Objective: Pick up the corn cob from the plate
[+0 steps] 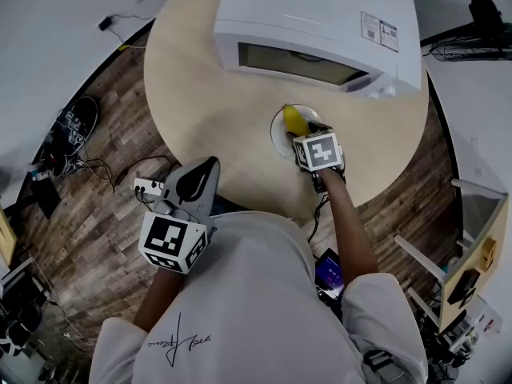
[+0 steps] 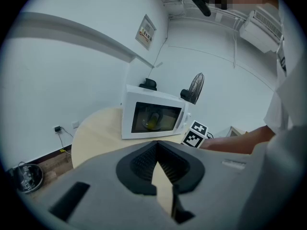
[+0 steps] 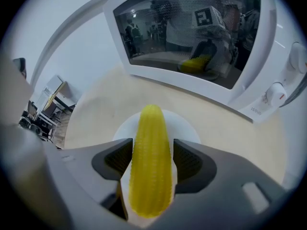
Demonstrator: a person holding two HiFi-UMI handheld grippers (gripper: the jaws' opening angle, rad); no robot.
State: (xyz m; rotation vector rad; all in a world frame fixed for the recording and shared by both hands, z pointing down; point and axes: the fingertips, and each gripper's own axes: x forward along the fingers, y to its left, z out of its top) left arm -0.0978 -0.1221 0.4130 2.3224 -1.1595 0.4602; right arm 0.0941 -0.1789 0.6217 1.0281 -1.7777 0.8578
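Standing at a round beige table (image 1: pixel 208 86), a person in a white shirt (image 1: pixel 264 310) holds both grippers. White microwave (image 1: pixel 320 22) sits on the far side of the table, door shut, window facing the person.

Left gripper (image 2: pixel 156 150) is held back at the near table edge, well apart from the plate. It's angled slightly down toward the microwave, jaws pressed together at the tips with nothing between them.

Right gripper (image 3: pixel 152 147) is pointed steeply down over the plate, marker cube on top in the head view. Its jaws are spread wide and straddle the cob.

White round plate (image 3: pixel 187 128) sits on the table just in front of the microwave, near the right-hand end of its door.

Yellow corn cob (image 3: pixel 151 166) lies flat on the plate, lengthwise along the gripper's line, far tip toward the microwave. It sits between the two dark ribbed pads (image 3: pixel 117 159). The left pad is very close to the cob's side, and I can't tell whether it touches. A thin strip of plate shows between the cob and the right pad, so there's no squeeze. Cob not lifted.
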